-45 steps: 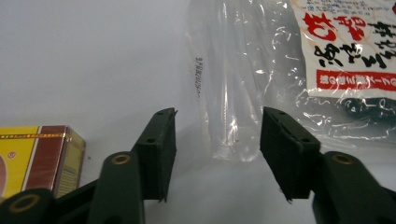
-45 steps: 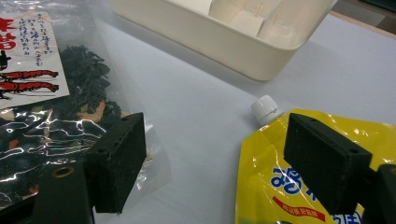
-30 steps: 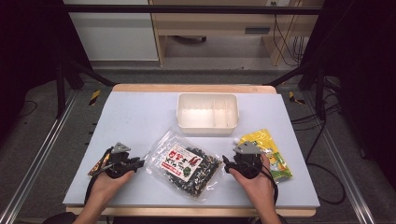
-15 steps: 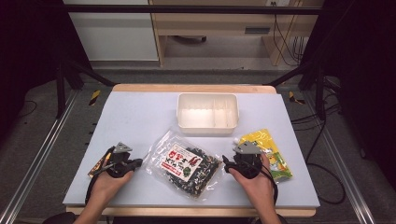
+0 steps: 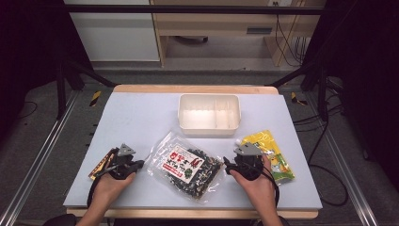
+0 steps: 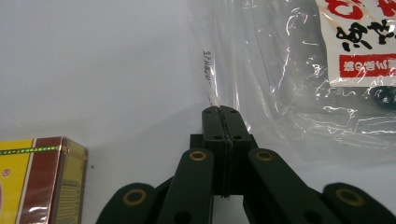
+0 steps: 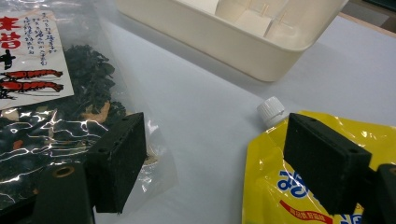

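Table (image 5: 141, 117): pale blue top with a wooden far edge; my forearms come in from the near side
Bin (image 5: 209, 114): cream, divided, far centre; its near wall shows at the top of my right gripper view (image 7: 224, 39)
Bag (image 5: 186, 165): clear packet of dark dried stuff with a red-and-white label, lying flat between my two hands, near centre
Left gripper (image 5: 123, 162): near left, just left of the bag; jaws clenched together with nothing between them; tips (image 6: 223, 116) sit at the bag's clear edge (image 6: 280, 93); I cannot tell if they touch it
Box (image 6: 39, 179): yellow and brown, flat on the table just beside my left gripper, on its left
Right gripper (image 5: 245, 162): near right; jaws spread wide, released (image 7: 219, 158); bare table between the pads
Pouch (image 5: 273, 153): yellow with a white cap (image 7: 271, 111), lying flat at the right; my right hand partly covers it; the cap points toward the bin
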Available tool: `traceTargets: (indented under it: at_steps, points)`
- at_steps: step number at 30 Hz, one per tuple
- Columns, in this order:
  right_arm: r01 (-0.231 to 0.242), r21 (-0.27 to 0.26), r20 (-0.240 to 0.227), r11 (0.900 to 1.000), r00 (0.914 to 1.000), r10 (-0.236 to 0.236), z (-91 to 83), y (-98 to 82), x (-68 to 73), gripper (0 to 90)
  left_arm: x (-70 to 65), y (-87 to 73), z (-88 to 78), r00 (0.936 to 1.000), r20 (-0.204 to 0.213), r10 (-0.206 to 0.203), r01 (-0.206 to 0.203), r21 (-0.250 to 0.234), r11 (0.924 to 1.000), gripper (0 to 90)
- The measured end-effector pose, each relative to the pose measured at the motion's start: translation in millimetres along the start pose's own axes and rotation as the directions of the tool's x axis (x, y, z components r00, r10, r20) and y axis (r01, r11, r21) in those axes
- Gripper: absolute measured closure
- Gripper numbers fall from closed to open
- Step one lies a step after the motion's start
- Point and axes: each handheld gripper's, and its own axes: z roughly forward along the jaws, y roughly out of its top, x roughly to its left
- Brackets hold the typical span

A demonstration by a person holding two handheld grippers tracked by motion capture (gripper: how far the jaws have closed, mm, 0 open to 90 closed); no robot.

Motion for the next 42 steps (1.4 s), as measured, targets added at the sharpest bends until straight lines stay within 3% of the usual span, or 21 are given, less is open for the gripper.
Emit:
traceTargets:
  at_steps: [5, 10, 14, 18, 21, 23, 25, 31, 39, 42]
  points:
    - [0.0, -0.005, -0.001, 1.0, 1.0, 0.0, -0.4, -0.1, -0.5, 21.8, -1.9, 1.9, -5.7, 0.9994, -0.023, 0.026, -0.026, -0.021, 0.9994, 89.9]
    - [-0.002, -0.006, -0.001, 1.0, 1.0, 0.002, -0.8, -0.2, -0.5, 21.8, 0.6, 2.6, -16.7, 1.0, -0.007, 0.002, -0.003, -0.066, 0.9978, 90.0]
    - [0.0, -0.007, -0.005, 1.0, 1.0, 0.0, -1.0, 0.1, 0.5, 21.9, -3.1, 2.4, -24.1, 0.9996, -0.007, 0.026, -0.026, -0.075, 0.9968, 90.0]
    - [0.0, -0.016, -0.01, 1.0, 0.9999, 0.0, -1.6, 0.4, 0.8, 21.9, -3.3, 4.1, -35.4, 0.9998, 0.011, 0.014, -0.013, -0.129, 0.9916, 90.0]
    - [-0.019, -0.021, -0.033, 1.0, 0.9993, 0.018, -1.5, 2.0, 3.2, 21.9, -5.2, 9.9, -46.8, 0.9988, 0.025, 0.042, -0.037, -0.164, 0.9857, 90.0]
    - [-0.021, -0.042, -0.051, 0.999, 0.9985, 0.019, -2.5, 5.1, 5.8, 22.2, -7.0, 11.8, -49.9, 0.9985, 0.018, 0.051, -0.047, -0.173, 0.9838, 90.0]
    - [-0.01, -0.054, -0.059, 0.998, 0.9982, 0.007, -3.5, 9.6, 9.9, 22.3, -13.3, 16.5, -57.7, 0.996, 0.008, 0.089, -0.086, -0.181, 0.9797, 90.0]
    - [0.017, -0.096, -0.1, 0.995, 0.9947, -0.027, -9.4, 26.0, 18.8, 23.2, -18.8, 24.8, -71.5, 0.9939, 0.002, 0.11, -0.107, -0.216, 0.9704, 90.0]
    - [0.043, -0.117, -0.141, 0.992, 0.9882, -0.059, -10.1, 50.0, 17.0, 23.5, -25.3, 43.5, -82.2, 0.9897, 0.011, 0.143, -0.136, -0.239, 0.9615, 90.0]
    - [0.055, -0.123, -0.165, 0.991, 0.9835, -0.075, -10.3, 56.9, 15.2, 23.2, -31.6, 53.9, -87.6, 0.9842, 0.003, 0.177, -0.171, -0.245, 0.9544, 90.0]
